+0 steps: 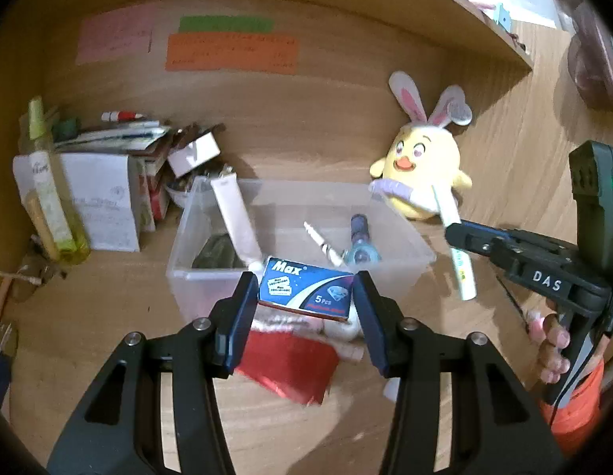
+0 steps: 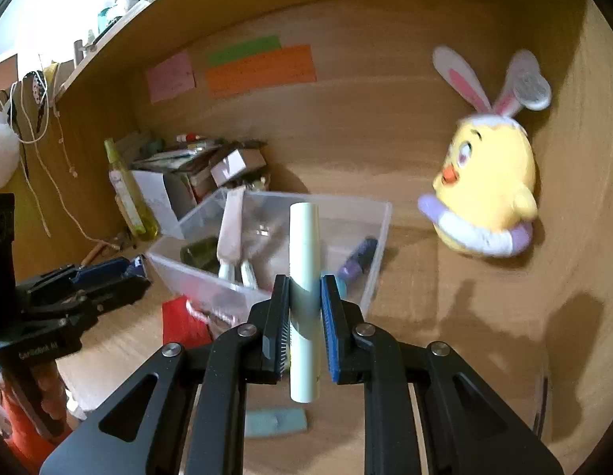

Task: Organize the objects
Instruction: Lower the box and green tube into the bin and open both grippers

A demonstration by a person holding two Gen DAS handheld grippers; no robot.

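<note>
My left gripper (image 1: 304,291) is shut on a blue "Max" blade box (image 1: 306,289), held flat just above the near rim of a clear plastic bin (image 1: 401,233). My right gripper (image 2: 302,297) is shut on a pale white-green tube (image 2: 304,261), which stands upright between the pads in front of the clear plastic bin (image 2: 381,229). Seen from the left wrist, the right gripper (image 1: 451,233) holds that tube (image 1: 463,273) beside the bin's right end. In the bin lie a white tube (image 1: 235,213), a dark green item (image 1: 217,253), a purple bottle (image 1: 360,237) and a small white piece (image 1: 322,239).
A yellow chick plush (image 1: 421,166) with rabbit ears leans at the right wall. Stacked boxes and papers (image 1: 108,194) and a yellow-green bottle (image 1: 49,198) crowd the left corner. A red pouch (image 1: 290,364) lies before the bin, a grey-blue flat item (image 2: 275,421) nearer still. A shelf (image 1: 465,16) overhangs.
</note>
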